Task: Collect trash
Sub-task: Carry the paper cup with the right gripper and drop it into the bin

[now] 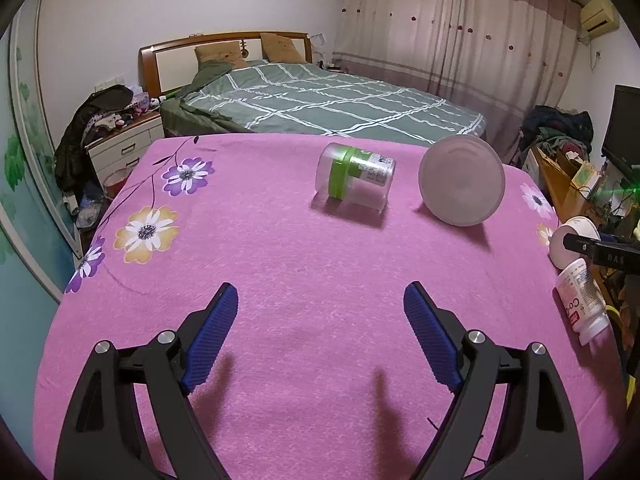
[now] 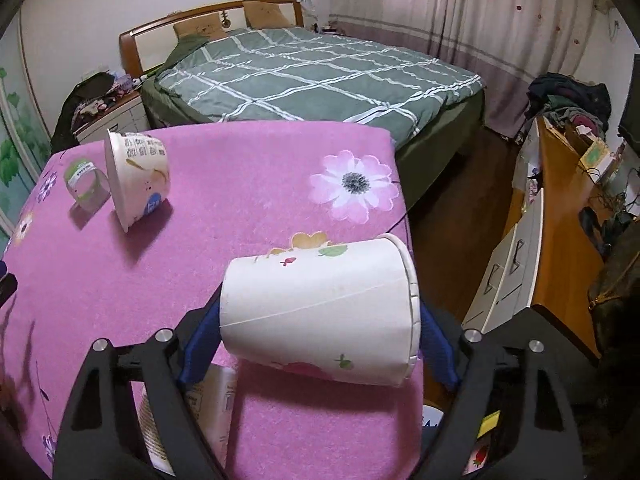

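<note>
Left gripper (image 1: pixel 320 308): spread wide, empty, above pink flowered tablecloth (image 1: pixel 280 272). On cloth, left to right: clear plastic jar with green band (image 1: pixel 354 176), on its side near cloth's far edge; frosted round plastic tub (image 1: pixel 460 180), tipped, just right of jar; white labelled plastic bottle (image 1: pixel 582 306), lying at cloth's right edge. Right gripper (image 2: pixel 320 328): clamped on white paper cup with flower print (image 2: pixel 320 312), held sideways over cloth's right edge, rim to the right.

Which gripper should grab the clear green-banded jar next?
Left. The left gripper has its jaws open and empty, facing the jar lying on the pink cloth. The right gripper is shut on a white paper cup.
</note>
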